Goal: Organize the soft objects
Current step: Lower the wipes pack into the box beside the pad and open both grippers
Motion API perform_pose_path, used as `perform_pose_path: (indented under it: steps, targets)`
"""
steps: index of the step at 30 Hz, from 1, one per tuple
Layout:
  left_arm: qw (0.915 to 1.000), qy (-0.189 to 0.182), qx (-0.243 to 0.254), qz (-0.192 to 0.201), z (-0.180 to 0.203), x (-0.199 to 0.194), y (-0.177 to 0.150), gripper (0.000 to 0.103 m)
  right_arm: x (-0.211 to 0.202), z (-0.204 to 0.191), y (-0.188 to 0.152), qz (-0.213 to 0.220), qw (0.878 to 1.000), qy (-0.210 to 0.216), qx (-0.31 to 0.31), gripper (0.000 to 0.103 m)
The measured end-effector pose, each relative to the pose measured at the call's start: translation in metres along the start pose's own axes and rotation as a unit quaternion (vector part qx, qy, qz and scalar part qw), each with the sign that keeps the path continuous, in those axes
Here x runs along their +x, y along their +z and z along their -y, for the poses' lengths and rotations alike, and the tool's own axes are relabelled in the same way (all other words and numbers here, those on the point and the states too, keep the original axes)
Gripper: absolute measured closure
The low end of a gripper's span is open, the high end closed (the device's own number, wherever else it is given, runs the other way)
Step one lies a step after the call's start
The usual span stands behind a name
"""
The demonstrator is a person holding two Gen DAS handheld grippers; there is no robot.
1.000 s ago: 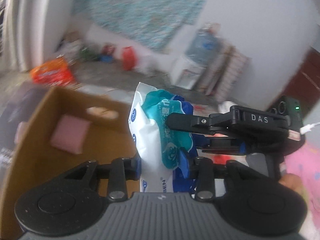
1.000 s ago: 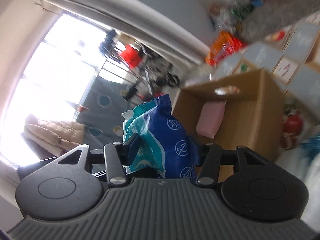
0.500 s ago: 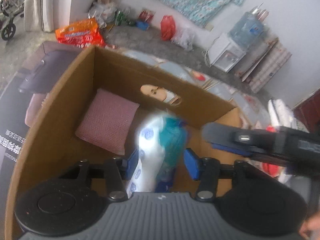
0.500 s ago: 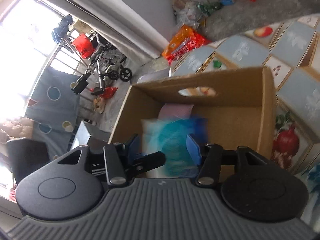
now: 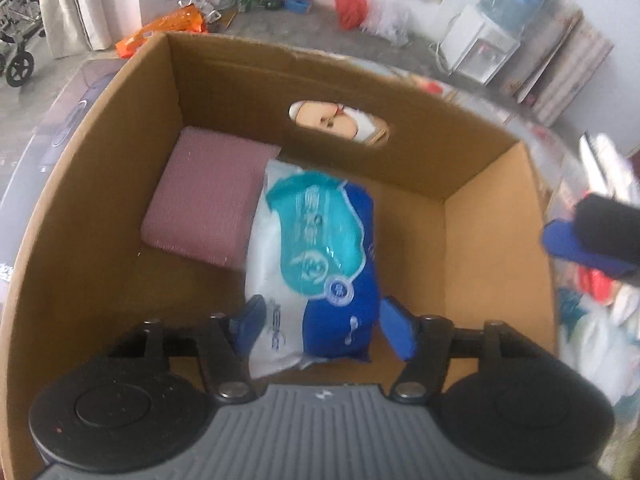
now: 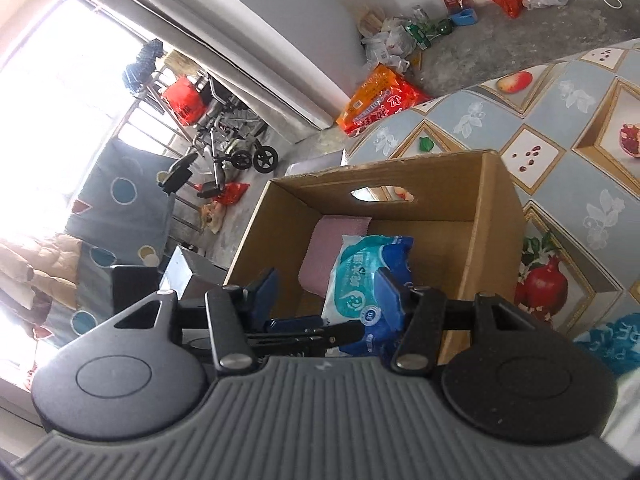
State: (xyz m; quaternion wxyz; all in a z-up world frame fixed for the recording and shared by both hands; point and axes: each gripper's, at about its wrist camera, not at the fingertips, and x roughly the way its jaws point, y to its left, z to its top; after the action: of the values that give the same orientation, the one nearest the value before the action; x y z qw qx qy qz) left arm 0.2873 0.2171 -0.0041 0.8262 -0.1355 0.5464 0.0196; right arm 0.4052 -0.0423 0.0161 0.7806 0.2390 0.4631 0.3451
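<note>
Tissue pack (image 5: 316,256), a second ago clamped aloft by both tongs, now lies in the cardboard box (image 5: 92,184) beside the pink cushion (image 5: 208,204), between the opening left gripper (image 5: 324,330) pads, the right gripper (image 6: 328,296) empty and apart: placed.

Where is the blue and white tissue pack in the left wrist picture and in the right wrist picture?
Left wrist: the tissue pack lies mid-frame in the cardboard box, right of the pink cushion.
Right wrist: the pack is low centre in the box, right of the cushion.
Shared landmark: the oval handle hole in the far wall.
</note>
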Motion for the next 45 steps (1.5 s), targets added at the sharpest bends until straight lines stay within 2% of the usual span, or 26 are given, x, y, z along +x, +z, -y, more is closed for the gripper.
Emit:
perform_pose_path:
  steps: [4,8,14,17,18,22,26,27,28,32,35,37,39,45]
  targets:
    - [0.9998,0.016,0.011,0.0,0.007,0.005,-0.003,0.022,-0.009,0.011,-0.002,0.001,1.0,0.001,0.003,0.048]
    - [0.9979,0.049,0.042,0.008,0.018,0.014,0.0,0.022,-0.013,0.021,-0.001,0.001,1.0,0.004,0.012,0.048]
    - [0.9961,0.038,0.076,0.024,0.035,0.015,0.004,0.032,-0.013,0.034,-0.002,-0.001,1.0,0.007,0.02,0.047]
    - [0.994,0.068,0.081,0.029,0.038,0.019,0.008,0.036,-0.014,0.04,-0.001,0.0,1.0,0.007,0.026,0.047]
    - [0.9936,0.076,0.078,0.027,0.037,0.023,0.01,0.04,-0.014,0.043,-0.001,0.0,1.0,0.008,0.03,0.047]
    - [0.9976,0.06,0.03,0.02,0.025,0.029,0.021,0.041,-0.017,0.051,-0.002,0.002,0.999,0.013,0.038,0.047]
    - [0.9951,0.089,0.016,0.041,0.023,0.021,0.023,0.046,-0.024,0.054,-0.002,0.004,0.999,0.012,0.037,0.046]
    - [0.9953,0.086,0.011,0.043,0.023,0.018,0.024,0.047,-0.025,0.055,-0.002,0.004,0.999,0.014,0.038,0.046]
    - [0.9972,0.064,0.017,0.034,0.021,0.015,0.025,0.047,-0.027,0.056,-0.002,0.004,0.999,0.018,0.04,0.046]
    - [0.9986,-0.024,-0.034,0.032,0.009,-0.004,0.024,0.045,-0.037,0.054,-0.003,0.011,0.999,0.034,0.038,0.045]
    - [0.9919,-0.11,-0.062,-0.007,0.006,-0.007,0.017,0.041,-0.044,0.052,-0.003,0.016,0.998,0.044,0.037,0.044]
    - [0.9858,-0.143,-0.082,-0.034,0.008,-0.002,0.013,0.041,-0.048,0.052,-0.002,0.021,0.998,0.047,0.036,0.043]
    - [0.9832,-0.153,-0.086,-0.049,0.012,0.006,0.012,0.042,-0.051,0.052,-0.002,0.023,0.998,0.049,0.038,0.043]
    - [0.9822,-0.134,-0.109,-0.072,0.024,0.04,0.019,0.041,-0.063,0.062,-0.005,0.031,0.998,0.042,0.047,0.042]
